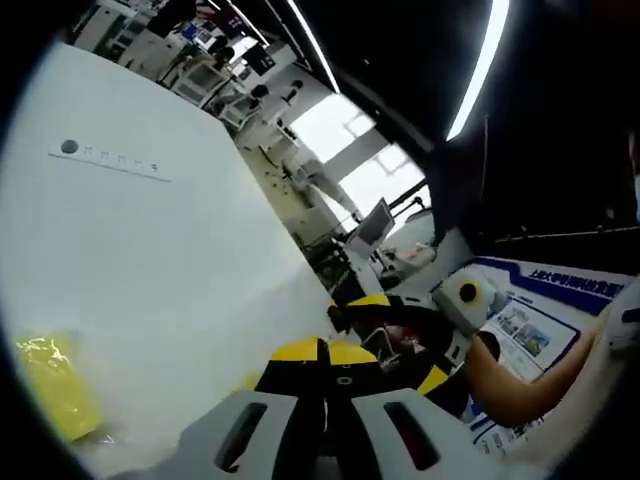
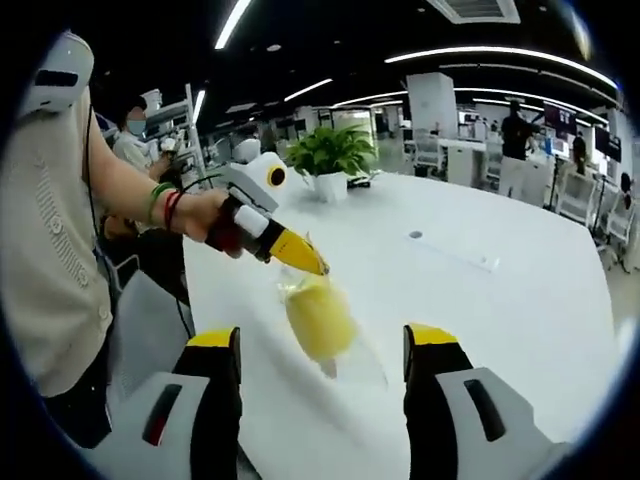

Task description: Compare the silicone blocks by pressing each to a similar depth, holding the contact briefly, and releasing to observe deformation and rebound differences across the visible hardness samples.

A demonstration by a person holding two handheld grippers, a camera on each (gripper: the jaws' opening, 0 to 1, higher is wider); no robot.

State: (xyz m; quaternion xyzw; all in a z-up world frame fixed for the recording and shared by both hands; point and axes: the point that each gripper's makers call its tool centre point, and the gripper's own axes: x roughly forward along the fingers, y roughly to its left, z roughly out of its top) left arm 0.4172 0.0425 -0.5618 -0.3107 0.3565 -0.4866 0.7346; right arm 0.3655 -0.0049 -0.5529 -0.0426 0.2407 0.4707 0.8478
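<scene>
2 views differ: left gripper (image 2: 300, 258) pinches yellow bag (image 2: 318, 318); plant (image 2: 330, 152) behind.

1. Light source: long ceiling strip lights (image 2: 500, 55), bright against a dark ceiling in both views; in the left gripper view also daylight through a large window (image 1: 345, 150), blown out to white.
2. Exposure: the white table (image 2: 500, 300) reads bright and even, washed nearly featureless in the left gripper view.
3. Shadows: soft and faint.
4. Glare: pale sheen on the clear wrap round the yellow block (image 2: 318, 318).
5. Sharpness: both views soft; the block's edges smeared.
6. Distortion: strong fisheye bending of straight lines toward the edges; left gripper view heavily tilted.
</scene>
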